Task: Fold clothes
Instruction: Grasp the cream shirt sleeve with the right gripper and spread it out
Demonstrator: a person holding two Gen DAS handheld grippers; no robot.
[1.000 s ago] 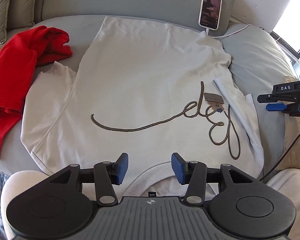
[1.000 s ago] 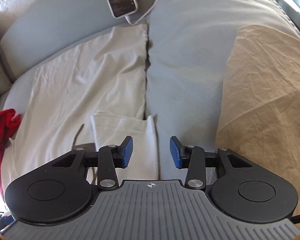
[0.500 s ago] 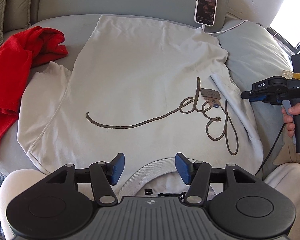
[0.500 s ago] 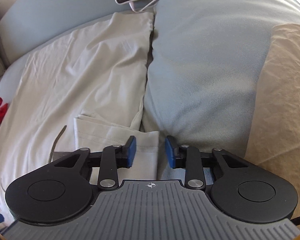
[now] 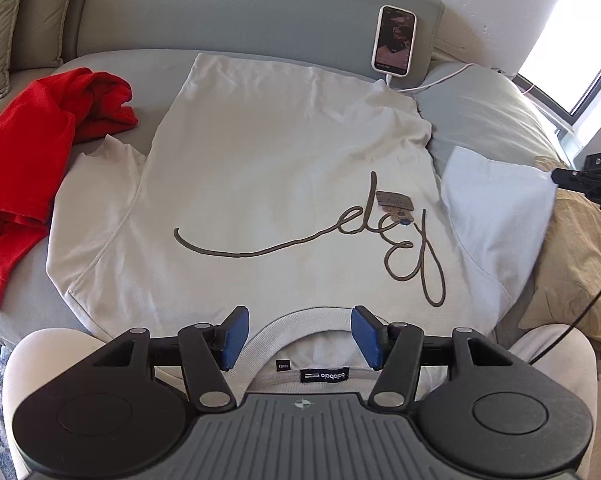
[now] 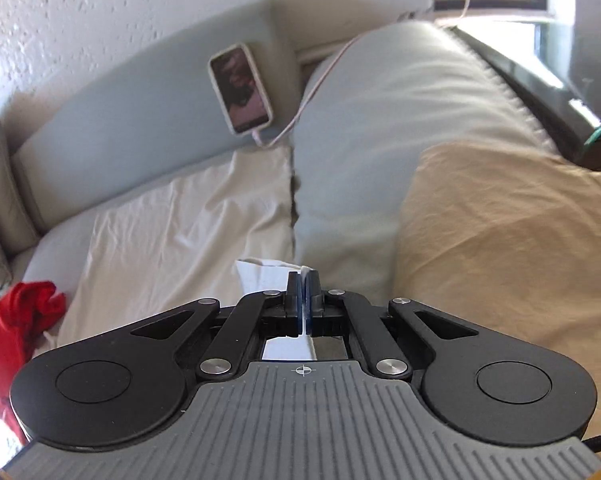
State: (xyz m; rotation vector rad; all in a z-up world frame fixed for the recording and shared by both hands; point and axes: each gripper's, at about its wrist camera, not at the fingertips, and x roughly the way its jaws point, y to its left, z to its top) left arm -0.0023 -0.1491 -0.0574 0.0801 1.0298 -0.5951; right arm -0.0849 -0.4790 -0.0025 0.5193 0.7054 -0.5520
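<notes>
A cream sweatshirt point(image 5: 268, 168) with a brown cord script lies flat on the grey sofa seat, collar nearest me. My left gripper point(image 5: 298, 338) is open and empty, hovering over the collar point(image 5: 300, 318). My right gripper point(image 6: 302, 284) is shut on the right sleeve cuff point(image 6: 260, 274) and holds it lifted. In the left wrist view that sleeve point(image 5: 496, 208) is stretched out to the right toward the right gripper point(image 5: 556, 178) at the frame edge. The sweatshirt body also shows in the right wrist view point(image 6: 172, 220).
A red garment point(image 5: 32, 148) lies crumpled at the left, also in the right wrist view point(image 6: 20, 320). A phone point(image 5: 394, 42) on a white cable leans on the backrest. A grey cushion point(image 6: 380, 128) and a tan cloth point(image 6: 500, 240) lie at the right.
My right gripper closed on the sleeve cuff and pulled the folded sleeve up and out to the right. My left gripper stayed open over the collar, shifting slightly.
</notes>
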